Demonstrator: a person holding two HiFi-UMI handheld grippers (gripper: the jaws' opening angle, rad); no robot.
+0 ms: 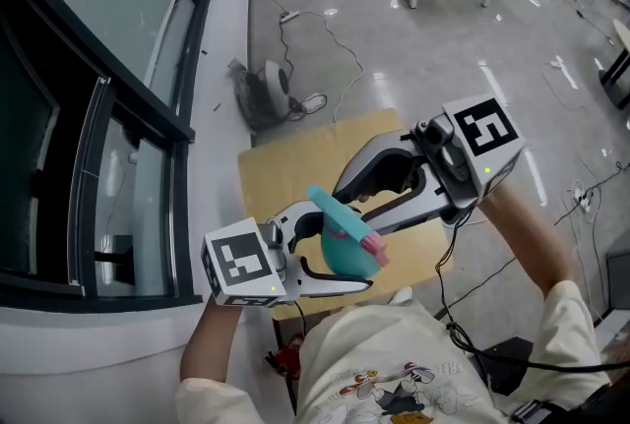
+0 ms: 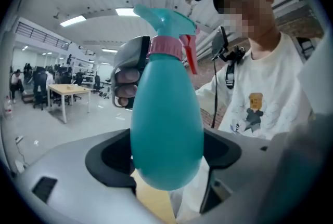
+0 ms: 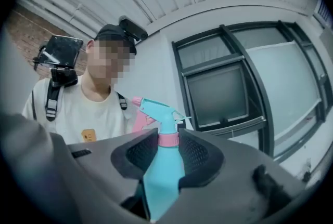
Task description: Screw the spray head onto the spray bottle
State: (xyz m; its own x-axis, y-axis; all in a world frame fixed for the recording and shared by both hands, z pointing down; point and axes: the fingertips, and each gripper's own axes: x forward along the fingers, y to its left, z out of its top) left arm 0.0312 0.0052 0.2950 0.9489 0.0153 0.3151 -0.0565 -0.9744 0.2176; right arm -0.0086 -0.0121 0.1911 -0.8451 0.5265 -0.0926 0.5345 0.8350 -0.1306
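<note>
Above tabletop (image 1: 285,166): L gripper (image 2: 166,158) clamps bottle (image 2: 166,114), R gripper (image 3: 167,151) pinches collar (image 3: 168,140) of spray head (image 3: 156,111). Risk: smooth bottle spins w/ collar, thread never tightens.

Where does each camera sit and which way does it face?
Head view: on the person's head, looking steeply down at the spray bottle above a wooden table; forearms, shirt, left gripper and right gripper show.
Left gripper view: on that gripper, looking along jaws clamped on the bottle's body; torso and right hand show behind.
Right gripper view: on that gripper, looking along jaws closed on the collar of the spray head; chest shows, window behind.
Shared: both gripper views face the person and the bottle.
</note>
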